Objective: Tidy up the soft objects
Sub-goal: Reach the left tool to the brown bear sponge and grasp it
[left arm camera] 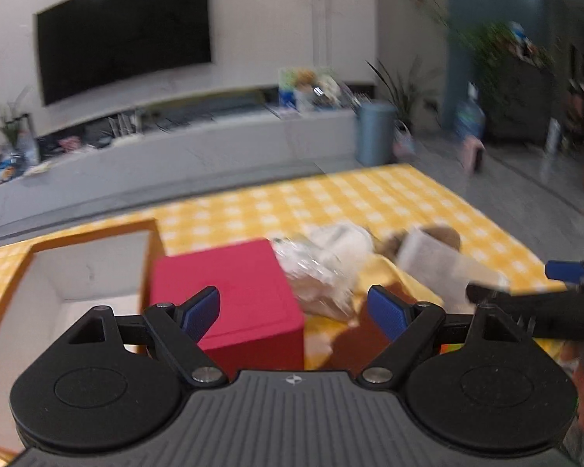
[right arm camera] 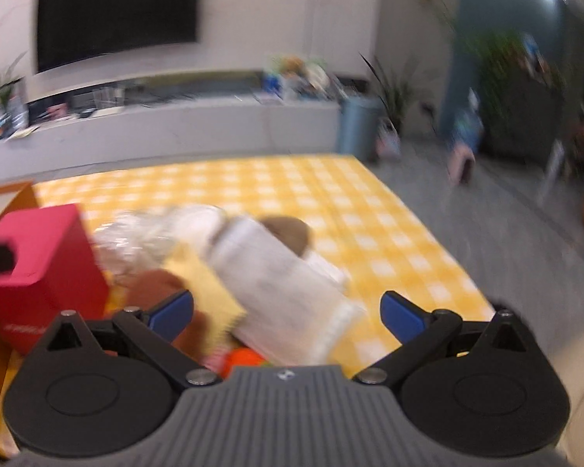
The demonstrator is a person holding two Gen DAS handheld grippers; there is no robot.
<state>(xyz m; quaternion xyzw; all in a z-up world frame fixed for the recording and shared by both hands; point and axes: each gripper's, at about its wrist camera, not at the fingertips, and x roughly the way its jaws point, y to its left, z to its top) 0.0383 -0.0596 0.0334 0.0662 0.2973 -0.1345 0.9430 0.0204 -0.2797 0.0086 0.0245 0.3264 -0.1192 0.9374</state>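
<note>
A blurred heap of soft objects (right arm camera: 229, 249) lies on the yellow checked cloth (right arm camera: 370, 233), just right of the red box (right arm camera: 35, 268): a white fabric roll (right arm camera: 288, 295), a brown plush piece (right arm camera: 288, 231) behind it, and crinkled clear wrapping (left arm camera: 315, 272) touching the box. An open orange-rimmed box (left arm camera: 85, 268) stands left of the red one. The left gripper (left arm camera: 292, 313) and right gripper (right arm camera: 288, 315) both have fingers spread, holding nothing.
</note>
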